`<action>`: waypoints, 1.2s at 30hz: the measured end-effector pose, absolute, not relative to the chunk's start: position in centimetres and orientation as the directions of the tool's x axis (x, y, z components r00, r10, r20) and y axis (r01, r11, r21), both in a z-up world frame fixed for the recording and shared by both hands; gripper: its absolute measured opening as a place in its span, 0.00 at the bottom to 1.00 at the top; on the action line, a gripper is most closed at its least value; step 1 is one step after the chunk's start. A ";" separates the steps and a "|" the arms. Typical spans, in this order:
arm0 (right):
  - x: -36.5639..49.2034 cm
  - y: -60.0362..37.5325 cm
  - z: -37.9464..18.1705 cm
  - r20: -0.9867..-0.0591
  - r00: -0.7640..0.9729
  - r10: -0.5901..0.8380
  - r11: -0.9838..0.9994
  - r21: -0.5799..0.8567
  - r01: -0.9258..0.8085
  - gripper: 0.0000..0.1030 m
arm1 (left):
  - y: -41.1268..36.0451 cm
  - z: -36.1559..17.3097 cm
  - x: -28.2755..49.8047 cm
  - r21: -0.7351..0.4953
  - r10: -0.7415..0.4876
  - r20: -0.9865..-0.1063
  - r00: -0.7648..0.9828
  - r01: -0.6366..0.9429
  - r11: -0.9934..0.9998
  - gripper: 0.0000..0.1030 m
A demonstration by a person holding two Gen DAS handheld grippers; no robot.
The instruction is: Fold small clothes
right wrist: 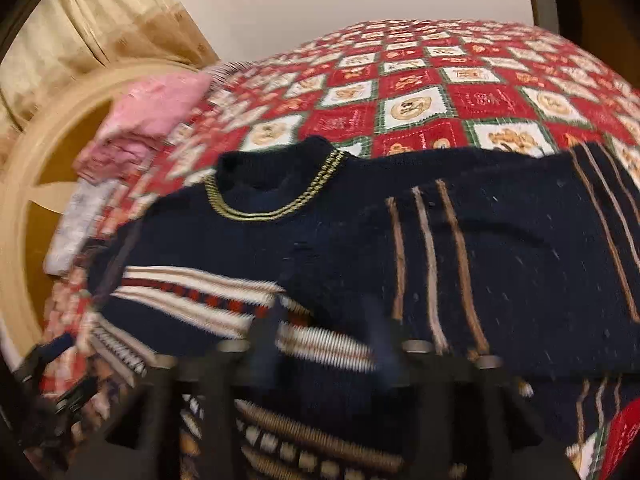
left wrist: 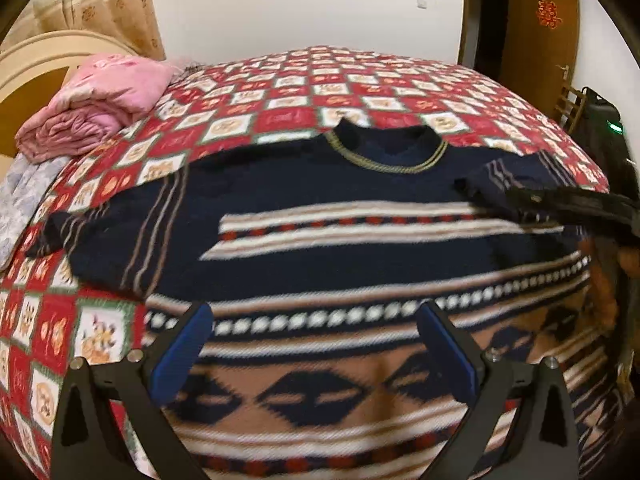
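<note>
Left hand-held gripper [left wrist: 312, 344] nearest my lens — jaws spread wide, nothing between, hovering over sweater [left wrist: 320, 240] hem. Sweater flat on bed [left wrist: 400, 88], checked quilt beneath. Right hand-held gripper [right wrist: 324, 320] blurred, jaws apart, over folded-in sleeve [right wrist: 440, 240] — I see no cloth gripped. Pink bedding [left wrist: 100, 100] near headboard.

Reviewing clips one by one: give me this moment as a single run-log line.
sweater: flat on checked quilt, one sleeve folded across chest | left gripper: open over hem | right gripper: open by folded sleeve
</note>
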State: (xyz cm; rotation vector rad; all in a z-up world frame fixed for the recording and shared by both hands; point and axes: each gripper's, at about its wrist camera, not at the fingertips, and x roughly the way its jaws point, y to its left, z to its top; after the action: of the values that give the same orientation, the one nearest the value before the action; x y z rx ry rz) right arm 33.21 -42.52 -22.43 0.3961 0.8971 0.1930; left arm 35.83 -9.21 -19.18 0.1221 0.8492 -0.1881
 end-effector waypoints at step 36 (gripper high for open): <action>22.1 -57.8 -20.6 -0.453 0.887 0.085 0.881 0.449 0.146 0.57 | -26.2 -23.2 46.8 -0.181 -0.281 -0.845 0.456 0.251 0.951 0.20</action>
State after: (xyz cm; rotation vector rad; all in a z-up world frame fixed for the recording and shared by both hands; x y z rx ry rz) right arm 22.05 -57.80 -20.56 0.4958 0.4832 -0.0331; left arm 46.81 -26.16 -23.23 -0.0316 1.0477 -0.3275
